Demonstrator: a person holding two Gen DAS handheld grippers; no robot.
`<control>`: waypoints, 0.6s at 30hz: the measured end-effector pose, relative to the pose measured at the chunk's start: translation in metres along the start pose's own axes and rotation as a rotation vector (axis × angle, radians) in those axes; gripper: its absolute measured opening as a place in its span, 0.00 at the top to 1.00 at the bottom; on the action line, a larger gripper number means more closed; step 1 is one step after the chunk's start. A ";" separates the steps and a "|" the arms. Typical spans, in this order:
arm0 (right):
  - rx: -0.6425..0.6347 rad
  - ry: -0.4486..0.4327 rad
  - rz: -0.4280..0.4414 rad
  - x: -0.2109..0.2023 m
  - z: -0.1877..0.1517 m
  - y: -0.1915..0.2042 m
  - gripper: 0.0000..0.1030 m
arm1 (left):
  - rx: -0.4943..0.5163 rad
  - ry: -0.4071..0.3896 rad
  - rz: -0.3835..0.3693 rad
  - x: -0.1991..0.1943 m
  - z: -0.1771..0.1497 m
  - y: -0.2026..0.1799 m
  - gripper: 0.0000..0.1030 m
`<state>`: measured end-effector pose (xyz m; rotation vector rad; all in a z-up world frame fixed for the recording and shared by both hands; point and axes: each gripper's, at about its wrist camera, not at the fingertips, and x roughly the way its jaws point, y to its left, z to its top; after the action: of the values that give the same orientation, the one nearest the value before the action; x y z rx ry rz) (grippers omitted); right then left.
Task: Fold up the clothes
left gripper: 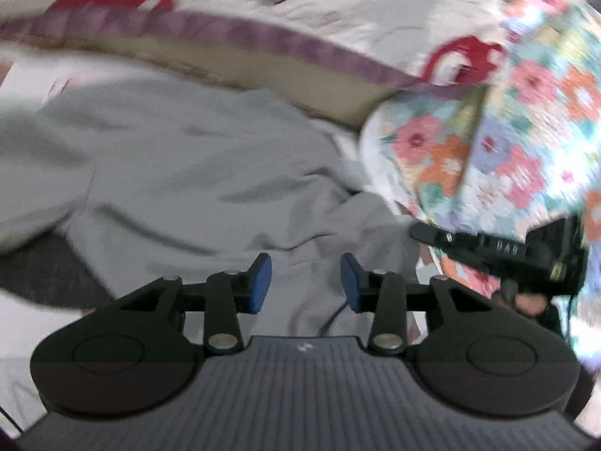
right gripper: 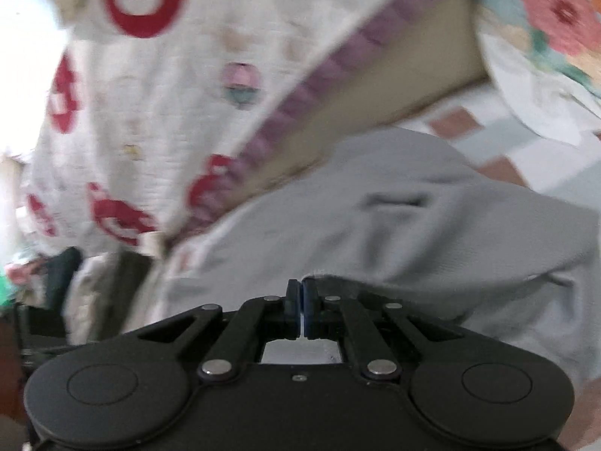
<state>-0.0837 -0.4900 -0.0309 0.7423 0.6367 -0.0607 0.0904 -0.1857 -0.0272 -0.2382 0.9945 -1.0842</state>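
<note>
A light grey garment (left gripper: 180, 158) lies rumpled on the bed, filling the middle of the left wrist view. My left gripper (left gripper: 307, 282) hovers over its near folds, blue pads apart with only cloth showing behind the gap. In the right wrist view the same grey garment (right gripper: 413, 225) spreads ahead and to the right. My right gripper (right gripper: 301, 293) has its pads pressed together, with the garment's hem caught at the tips. The left wrist view shows the right gripper (left gripper: 420, 232) at the right, its tip at the garment's edge, with a hand (left gripper: 527, 302) under it.
A white quilt with red bear prints and a purple border (left gripper: 338, 11) (right gripper: 150, 94) lies behind the garment. A flowered cloth (left gripper: 526, 131) (right gripper: 556, 11) is bunched at the right. A dark grey piece (left gripper: 45, 267) shows at the left. Both views are blurred.
</note>
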 end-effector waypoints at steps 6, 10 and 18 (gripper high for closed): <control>-0.114 -0.075 0.070 -0.008 0.002 0.059 0.96 | 0.173 -0.059 -0.115 -0.015 0.002 -0.027 0.44; -0.155 -0.044 0.159 -0.009 0.005 0.086 0.96 | 0.237 -0.118 -0.126 -0.025 0.004 -0.037 0.31; -0.207 0.026 0.420 -0.020 -0.001 0.124 0.96 | 0.283 -0.198 -0.127 -0.031 0.001 -0.035 0.21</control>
<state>-0.0668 -0.4009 0.0557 0.6634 0.4921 0.3961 0.0656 -0.1779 0.0116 -0.1752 0.6471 -1.2765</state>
